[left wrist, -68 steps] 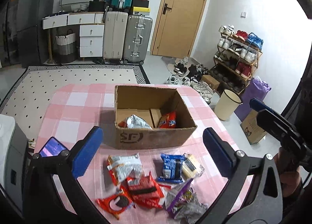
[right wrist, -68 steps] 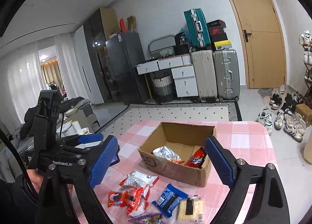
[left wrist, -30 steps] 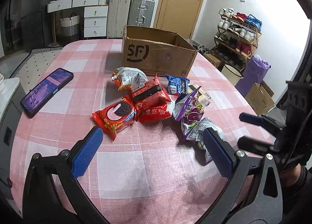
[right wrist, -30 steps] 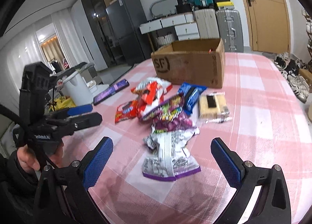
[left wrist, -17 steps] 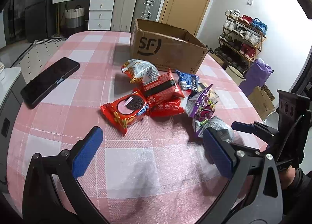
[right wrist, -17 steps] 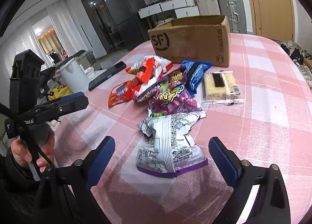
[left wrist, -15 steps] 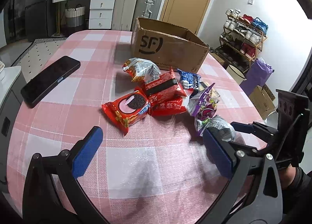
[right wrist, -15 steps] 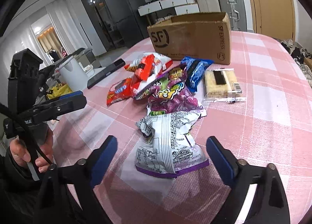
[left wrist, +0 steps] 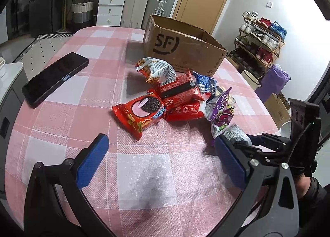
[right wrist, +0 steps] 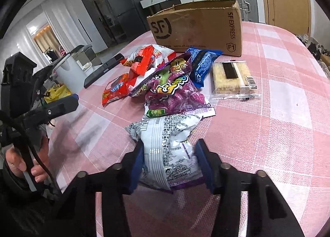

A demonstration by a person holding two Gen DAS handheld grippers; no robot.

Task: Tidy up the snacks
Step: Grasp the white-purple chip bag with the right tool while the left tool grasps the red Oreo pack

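At the bottom centre of the right wrist view, the right gripper (right wrist: pixel 169 160) is closing its jaws on a white snack bag (right wrist: pixel 167 144) with a purple edge; the blue pads sit against both sides of the bag, which lies on the pink checked tablecloth (right wrist: pixel 268 134). Just above it in the frame lies a purple candy bag (right wrist: pixel 175 90), touching the white bag's far end. Left of that sits a heap of red packets (right wrist: pixel 123 86), and to the right a blue packet (right wrist: pixel 202 61) and a clear pack of pale crackers (right wrist: pixel 229 78). At the upper centre stands the cardboard box (right wrist: pixel 198 28), beyond all the snacks.

In the left wrist view, the left gripper (left wrist: pixel 158 160) fills the bottom of the frame, its jaws spread wide with only bare cloth between them. In the middle of the frame lies a red cookie packet (left wrist: pixel 140 113), with more red packets behind it and a white and orange bag (left wrist: pixel 156 70) farther on. A dark phone (left wrist: pixel 53 78) lies at the left. The box shows at the upper centre.
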